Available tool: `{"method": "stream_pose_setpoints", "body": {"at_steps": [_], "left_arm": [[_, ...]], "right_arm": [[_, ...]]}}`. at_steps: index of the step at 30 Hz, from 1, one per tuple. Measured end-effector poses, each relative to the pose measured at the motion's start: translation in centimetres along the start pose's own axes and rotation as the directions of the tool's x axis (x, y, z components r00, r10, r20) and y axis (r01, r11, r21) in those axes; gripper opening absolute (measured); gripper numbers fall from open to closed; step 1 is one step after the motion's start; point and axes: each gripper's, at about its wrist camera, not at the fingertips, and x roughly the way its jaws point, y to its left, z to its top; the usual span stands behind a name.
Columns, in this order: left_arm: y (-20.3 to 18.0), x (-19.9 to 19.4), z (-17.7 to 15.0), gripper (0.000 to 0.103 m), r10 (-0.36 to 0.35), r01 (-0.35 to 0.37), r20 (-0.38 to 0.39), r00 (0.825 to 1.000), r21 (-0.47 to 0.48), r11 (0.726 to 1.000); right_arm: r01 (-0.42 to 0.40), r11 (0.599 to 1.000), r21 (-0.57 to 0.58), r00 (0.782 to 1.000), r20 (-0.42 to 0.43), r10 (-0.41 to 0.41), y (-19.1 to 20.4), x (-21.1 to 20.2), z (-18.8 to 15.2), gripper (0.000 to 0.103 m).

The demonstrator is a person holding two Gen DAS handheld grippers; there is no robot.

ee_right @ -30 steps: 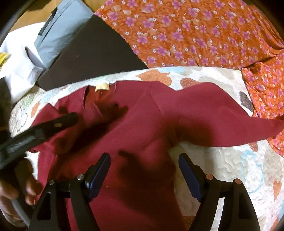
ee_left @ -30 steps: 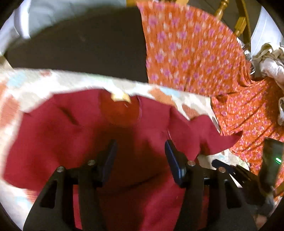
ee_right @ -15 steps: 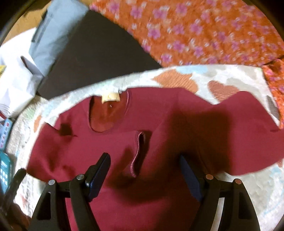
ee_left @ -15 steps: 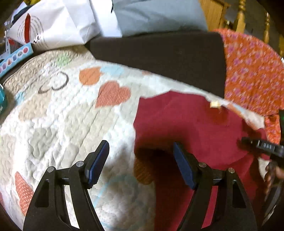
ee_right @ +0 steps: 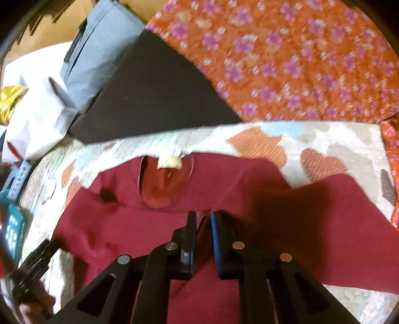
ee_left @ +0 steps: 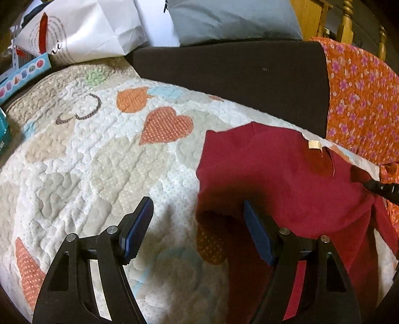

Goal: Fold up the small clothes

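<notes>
A dark red long-sleeved shirt (ee_right: 104,231) lies face up on a quilted heart-pattern blanket (ee_left: 87,162), its neck label (ee_right: 169,162) toward the far edge. My right gripper (ee_right: 202,219) is shut on a raised fold of the shirt just below the neckline. The right sleeve (ee_right: 336,216) spreads out to the right. In the left wrist view the shirt (ee_left: 274,179) fills the right half. My left gripper (ee_left: 197,211) is open and empty, over the shirt's left edge and the blanket. The right gripper's tip (ee_left: 381,188) shows at that view's right edge.
An orange flowered cloth (ee_right: 299,62) lies beyond the blanket at the right. A dark cushion (ee_left: 237,74), a grey pillow (ee_left: 224,20) and a white paper bag (ee_left: 82,30) lie at the back. A toy box (ee_left: 22,74) and a teal object (ee_right: 13,229) sit at the left.
My right gripper has closed on a fold of the shirt near the neckline. My left gripper has swung left off the shirt's middle and now hangs open over its left edge.
</notes>
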Motion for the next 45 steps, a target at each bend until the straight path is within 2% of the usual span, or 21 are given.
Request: {"method": "stream_pose_setpoints", "body": {"at_steps": [2,4,5,6,8,10,13,16,18,20,25,26,28,29,31,33,35,37,39,41,45], "left_arm": [[0.0,0.1,0.0,0.075,0.003,-0.003,-0.001,1.000,0.004,1.000],[-0.1,0.1,0.0,0.075,0.006,-0.006,0.002,1.000,0.007,1.000],[-0.1,0.1,0.0,0.075,0.009,-0.009,0.003,1.000,0.010,1.000],[-0.2,0.2,0.0,0.075,0.010,-0.010,0.003,1.000,0.010,1.000],[-0.3,0.2,0.0,0.075,0.012,-0.012,0.003,1.000,0.011,1.000],[-0.3,0.3,0.0,0.075,0.011,-0.011,0.007,1.000,0.016,1.000],[-0.5,0.3,0.0,0.075,0.020,-0.021,0.016,1.000,0.030,0.999],[-0.5,0.3,0.1,0.075,0.017,-0.017,0.016,1.000,0.031,0.999],[-0.3,0.5,0.2,0.075,0.011,-0.011,0.015,1.000,0.025,1.000],[-0.3,0.5,0.3,0.075,0.007,-0.007,0.016,1.000,0.019,1.000],[-0.7,0.5,0.3,0.075,0.007,-0.008,0.021,1.000,0.034,0.999],[-0.8,0.5,0.3,0.075,0.009,-0.010,0.022,1.000,0.039,0.999],[-0.8,0.5,0.2,0.075,0.010,-0.011,0.022,1.000,0.037,0.999],[-0.8,0.5,0.2,0.075,0.009,-0.010,0.021,1.000,0.034,0.999],[-0.7,0.6,0.3,0.075,0.007,-0.008,0.017,1.000,0.031,0.999],[-0.7,0.6,0.2,0.075,0.006,-0.006,0.015,1.000,0.029,1.000],[-0.6,0.6,0.3,0.075,0.003,-0.003,0.015,1.000,0.026,1.000],[-0.6,0.5,0.3,0.075,0.000,0.000,0.017,1.000,0.021,1.000],[-0.6,0.4,0.4,0.075,-0.002,0.001,0.026,1.000,0.016,1.000],[-0.5,-0.1,0.5,0.075,-0.003,0.003,0.050,0.999,0.008,1.000],[0.0,-1.1,0.8,0.075,-0.007,0.009,0.101,0.995,-0.019,1.000]], "right_arm": [[0.017,0.999,0.029,0.999,-0.034,-0.016,-0.4,0.4,0.2,0.012],[0.015,0.998,0.068,1.000,-0.004,-0.015,-1.1,-0.3,0.3,0.015],[0.023,0.997,0.074,1.000,0.015,-0.024,-1.2,-0.7,0.4,0.021],[0.029,0.997,0.067,0.999,0.034,-0.031,-1.0,-1.1,0.7,0.033],[0.021,0.999,0.050,0.999,0.045,-0.023,-0.6,-1.1,1.3,0.045],[0.020,1.000,0.015,0.999,0.029,-0.020,0.2,-0.4,2.0,0.045],[0.035,0.997,-0.070,0.998,-0.043,-0.038,1.5,2.0,2.4,0.045],[0.056,0.994,-0.097,0.993,-0.100,-0.066,1.5,4.4,1.9,0.045],[0.081,0.987,-0.142,0.991,-0.099,-0.095,1.6,4.8,1.0,0.036],[0.095,0.977,-0.189,0.990,-0.083,-0.112,1.8,4.5,0.3,0.031],[0.108,0.954,-0.278,0.989,-0.065,-0.130,2.2,3.5,0.7,0.029],[0.103,0.954,-0.283,0.991,-0.053,-0.123,2.4,3.4,1.2,0.029],[0.074,0.950,-0.302,0.995,-0.041,-0.090,3.0,3.3,2.0,0.039],[0.062,0.947,-0.317,0.996,-0.048,-0.081,3.3,3.4,2.1,0.048],[0.037,0.931,-0.364,0.992,-0.100,-0.079,4.1,4.6,2.0,0.049],[0.015,0.905,-0.425,0.977,-0.188,-0.104,4.6,6.4,1.2,0.049],[0.039,0.878,-0.478,0.969,-0.194,-0.149,4.6,7.0,0.1,0.049],[0.038,0.884,-0.465,0.978,-0.164,-0.129,4.1,6.4,-0.6,0.043],[0.050,0.898,-0.437,0.982,-0.144,-0.124,3.3,5.8,-1.0,0.015],[0.046,0.905,-0.422,0.987,-0.122,-0.107,2.9,4.9,-1.1,0.006],[0.092,0.899,-0.429,0.994,-0.018,-0.110,3.8,2.4,0.0,0.004]]}}
